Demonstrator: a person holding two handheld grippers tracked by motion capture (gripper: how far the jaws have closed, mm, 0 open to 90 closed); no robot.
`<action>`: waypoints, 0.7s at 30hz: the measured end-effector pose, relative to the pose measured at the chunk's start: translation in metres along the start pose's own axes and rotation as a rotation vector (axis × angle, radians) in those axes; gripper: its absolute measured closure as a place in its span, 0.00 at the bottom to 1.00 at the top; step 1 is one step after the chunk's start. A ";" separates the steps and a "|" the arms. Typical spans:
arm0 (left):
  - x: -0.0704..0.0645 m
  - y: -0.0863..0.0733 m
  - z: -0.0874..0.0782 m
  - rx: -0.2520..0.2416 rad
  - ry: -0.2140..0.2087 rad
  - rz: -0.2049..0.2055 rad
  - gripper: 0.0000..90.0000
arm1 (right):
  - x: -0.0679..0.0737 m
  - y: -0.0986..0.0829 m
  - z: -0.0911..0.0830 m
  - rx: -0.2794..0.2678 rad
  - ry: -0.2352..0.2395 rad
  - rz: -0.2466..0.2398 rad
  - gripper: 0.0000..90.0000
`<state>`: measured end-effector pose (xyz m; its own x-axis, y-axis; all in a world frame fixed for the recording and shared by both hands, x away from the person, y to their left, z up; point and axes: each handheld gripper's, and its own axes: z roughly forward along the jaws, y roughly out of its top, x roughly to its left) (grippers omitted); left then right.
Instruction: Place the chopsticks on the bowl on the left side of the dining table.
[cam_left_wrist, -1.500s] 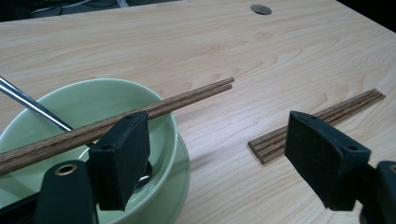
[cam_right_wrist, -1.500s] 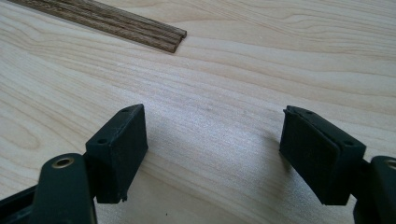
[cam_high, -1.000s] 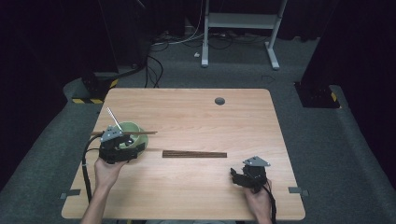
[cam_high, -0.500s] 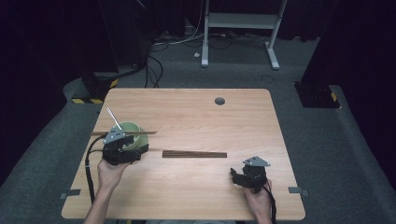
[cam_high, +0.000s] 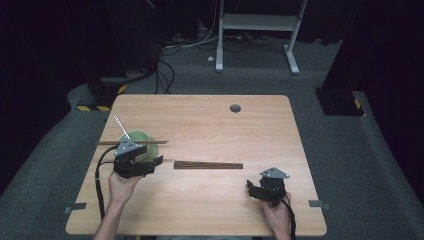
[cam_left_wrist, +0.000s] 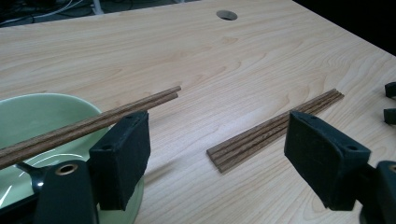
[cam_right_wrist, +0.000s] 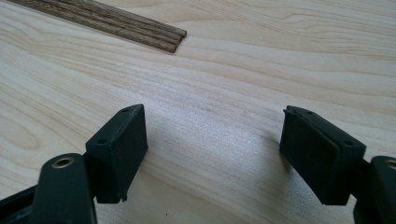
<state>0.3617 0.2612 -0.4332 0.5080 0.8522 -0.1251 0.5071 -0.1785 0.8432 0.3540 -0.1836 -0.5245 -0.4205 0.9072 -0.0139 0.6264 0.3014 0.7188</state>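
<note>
On the wooden table, the left gripper hovers at the near edge of the green bowl, which sits toward nine o'clock from the table's middle. Its jaws stand wide apart and hold nothing. In the left gripper view the bowl lies at lower left, and a pair of brown chopsticks rests across its rim, the tips pointing toward two o'clock and passing just above one jaw pad. From the high view that same pair lies flat over the bowl, running from nine to three o'clock, with a thin metal utensil leaning out of the bowl toward eleven o'clock (what kind of utensil cannot be told).

A second bundle of chopsticks lies on the bare wood near the table's centre, just beyond the left gripper's open jaws at three o'clock; in the left gripper view this bundle sits between the two pads but farther off, not touched.

The right gripper rests low at about five o'clock on the table, held by the person's hand, its jaws also spread wide over bare wood. In its own view the end of the bundle shows at eleven o'clock, well apart from the pads.
</note>
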 end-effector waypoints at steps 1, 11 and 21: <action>0.000 0.000 0.000 -0.001 0.001 -0.001 0.25 | 0.000 0.000 0.000 0.000 0.000 0.000 0.25; -0.005 -0.003 0.003 -0.001 -0.010 0.000 0.25 | 0.000 0.000 0.000 0.000 0.000 0.000 0.25; -0.009 -0.005 0.005 -0.012 -0.069 -0.023 0.26 | 0.000 0.000 0.000 0.000 0.000 0.000 0.25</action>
<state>0.3584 0.2521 -0.4386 0.5432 0.8202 -0.1797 0.5109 -0.1530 0.8459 0.3540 -0.1836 -0.5245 -0.4202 0.9073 -0.0141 0.6265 0.3013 0.7188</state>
